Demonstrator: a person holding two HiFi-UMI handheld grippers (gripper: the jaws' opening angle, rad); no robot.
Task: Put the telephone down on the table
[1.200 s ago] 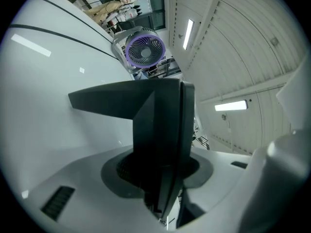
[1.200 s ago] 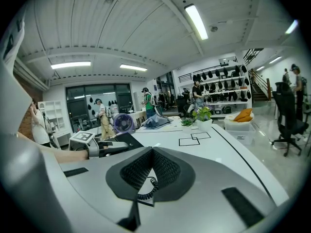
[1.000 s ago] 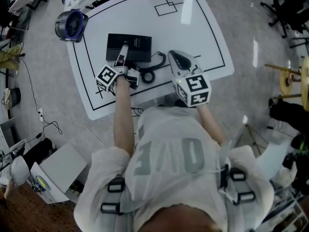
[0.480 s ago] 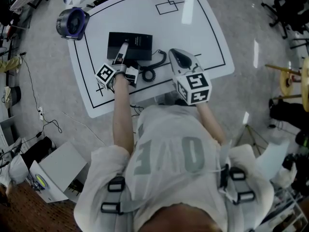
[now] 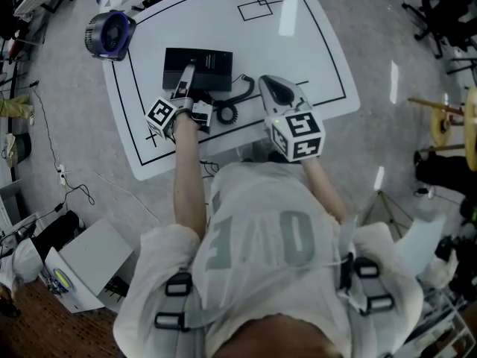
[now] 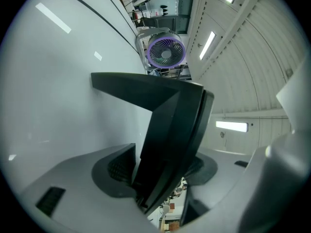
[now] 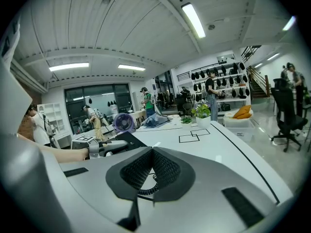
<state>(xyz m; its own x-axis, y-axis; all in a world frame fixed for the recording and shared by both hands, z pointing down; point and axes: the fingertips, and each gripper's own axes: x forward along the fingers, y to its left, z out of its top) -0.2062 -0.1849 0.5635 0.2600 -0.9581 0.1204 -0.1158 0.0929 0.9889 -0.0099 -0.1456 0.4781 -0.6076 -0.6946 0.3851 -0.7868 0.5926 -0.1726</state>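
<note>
The black telephone [image 5: 212,64] lies on the white table [image 5: 313,43] inside the black outline, and its coiled cord [image 5: 227,112] curls toward the front edge. My left gripper [image 5: 186,74] reaches onto the telephone's near left side. In the left gripper view the telephone [image 6: 165,110] stands edge-on between the jaws of the left gripper [image 6: 160,166]. They have just been opening, and a gap shows at the left pad [image 6: 121,166]. My right gripper [image 5: 268,84] rests to the right of the cord. Its pads meet in the right gripper view, so the right gripper [image 7: 152,171] is shut on nothing, with the cord [image 7: 148,189] just beyond.
A purple fan [image 5: 110,34] stands at the table's far left corner, also seen as the fan [image 6: 166,51]. A small plant [image 7: 200,111] and a drawn double square [image 5: 257,6] are at the far end. People stand beyond the table in the right gripper view.
My left gripper's marker cube has rolled a little. The telephone, the cord and the right gripper stay where they were.
</note>
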